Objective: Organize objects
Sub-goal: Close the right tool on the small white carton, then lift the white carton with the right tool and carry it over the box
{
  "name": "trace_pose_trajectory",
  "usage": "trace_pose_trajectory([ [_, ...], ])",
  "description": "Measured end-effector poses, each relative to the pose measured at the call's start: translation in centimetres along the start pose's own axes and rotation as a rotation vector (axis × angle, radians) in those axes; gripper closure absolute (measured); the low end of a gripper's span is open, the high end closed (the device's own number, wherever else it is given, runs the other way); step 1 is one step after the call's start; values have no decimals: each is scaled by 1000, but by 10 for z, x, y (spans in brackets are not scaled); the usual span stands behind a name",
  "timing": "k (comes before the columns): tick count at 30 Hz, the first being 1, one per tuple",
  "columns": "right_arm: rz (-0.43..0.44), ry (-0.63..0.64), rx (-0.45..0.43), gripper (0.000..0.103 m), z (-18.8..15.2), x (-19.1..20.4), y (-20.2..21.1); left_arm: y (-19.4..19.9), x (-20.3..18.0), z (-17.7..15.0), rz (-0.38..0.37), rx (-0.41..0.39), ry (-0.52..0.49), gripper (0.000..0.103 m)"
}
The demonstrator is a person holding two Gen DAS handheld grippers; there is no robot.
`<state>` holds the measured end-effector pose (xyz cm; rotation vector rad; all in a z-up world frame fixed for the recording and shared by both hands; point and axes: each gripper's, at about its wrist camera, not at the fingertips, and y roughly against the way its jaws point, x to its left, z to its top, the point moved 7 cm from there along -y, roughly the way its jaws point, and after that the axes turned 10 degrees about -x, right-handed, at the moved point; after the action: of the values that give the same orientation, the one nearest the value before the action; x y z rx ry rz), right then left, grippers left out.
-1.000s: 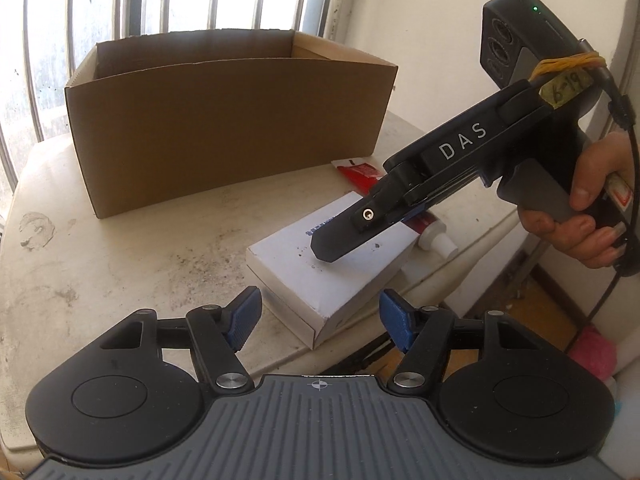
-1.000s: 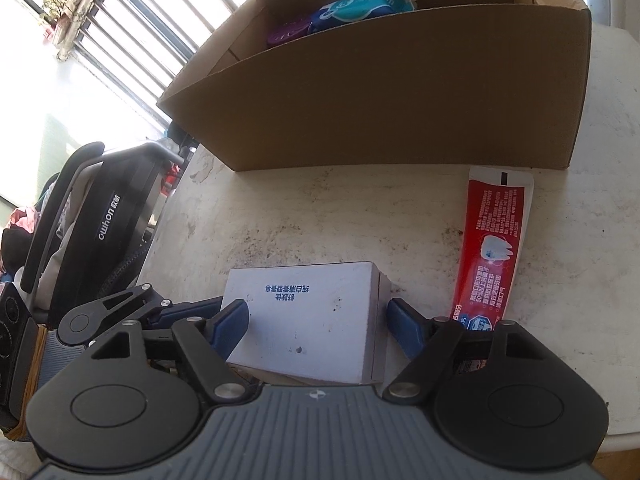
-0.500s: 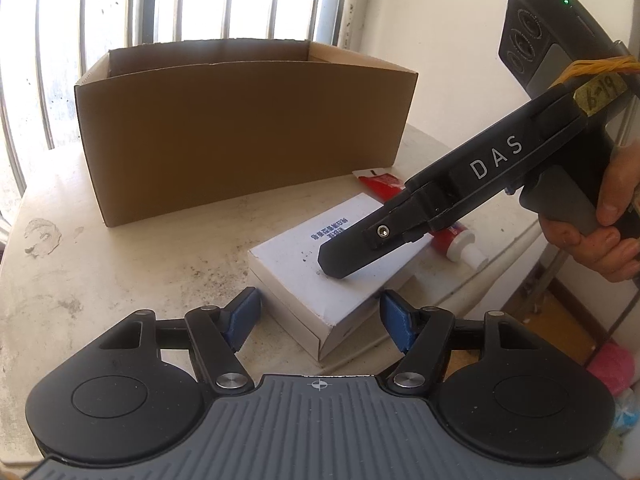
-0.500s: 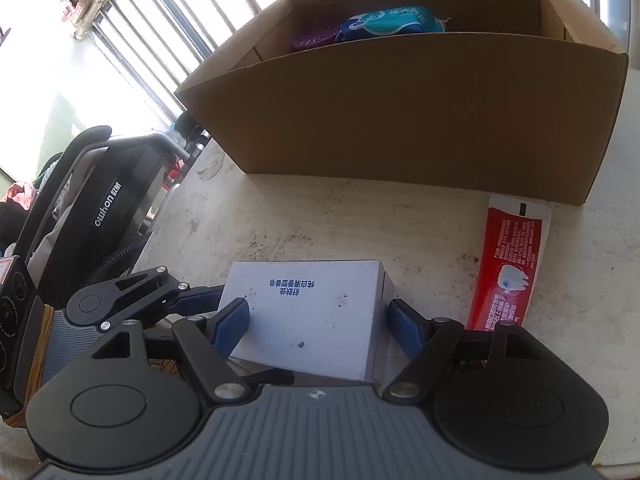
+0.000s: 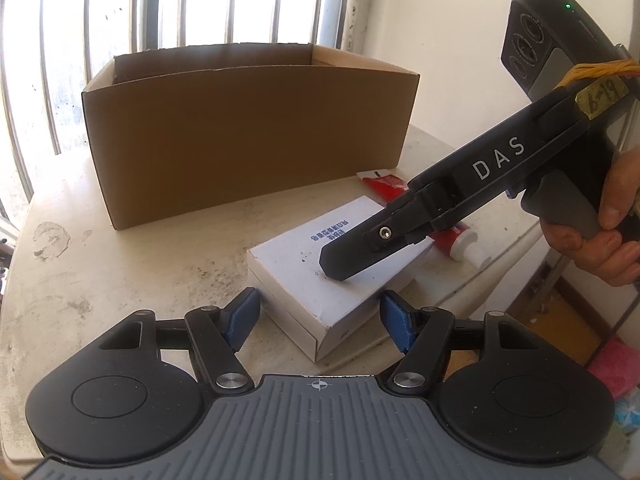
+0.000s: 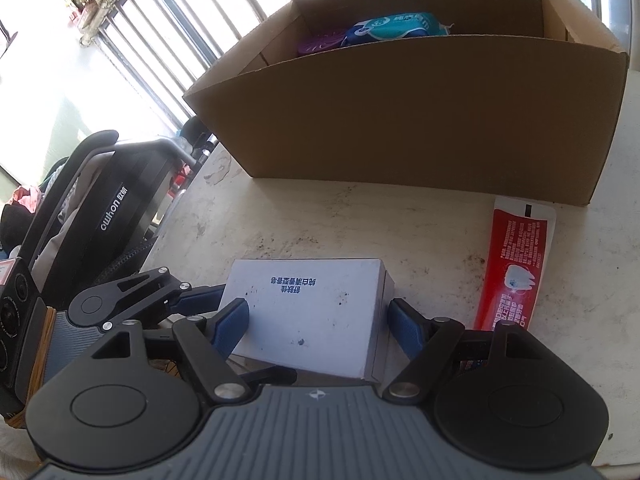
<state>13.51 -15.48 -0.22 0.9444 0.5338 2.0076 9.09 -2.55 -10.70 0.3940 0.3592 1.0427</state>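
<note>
White box (image 6: 308, 312) on tabletop (image 6: 320, 224), between spread right fingers (image 6: 230, 326), not visibly pinched; left fingers (image 5: 244, 316) likewise spread.

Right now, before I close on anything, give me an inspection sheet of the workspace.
Surface: pale table, stained and speckled.
Job's things: white box near the table's edge; red toothpaste tube flat beside it; cardboard box holding a blue pack and a purple item.
Clutter: nothing seen.
Grippers: right gripper open, fingers astride the white box; left gripper open at its corner.
Cables: dark cable below the hand.
Surroundings: barred window, black exercise machine.
</note>
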Motion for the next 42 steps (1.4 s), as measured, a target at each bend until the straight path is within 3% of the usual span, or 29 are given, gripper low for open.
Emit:
trace_pose_trajectory([
  [20, 11, 24, -95, 23, 16, 17, 25, 18, -7, 35, 21, -43, -80, 37],
  [34, 78, -14, -236, 23, 41, 19, 76, 33, -30, 91, 37, -144, -166, 37],
  [42, 61, 12, -308, 23, 70, 21, 104, 36, -41, 125, 38, -194, -208, 37],
])
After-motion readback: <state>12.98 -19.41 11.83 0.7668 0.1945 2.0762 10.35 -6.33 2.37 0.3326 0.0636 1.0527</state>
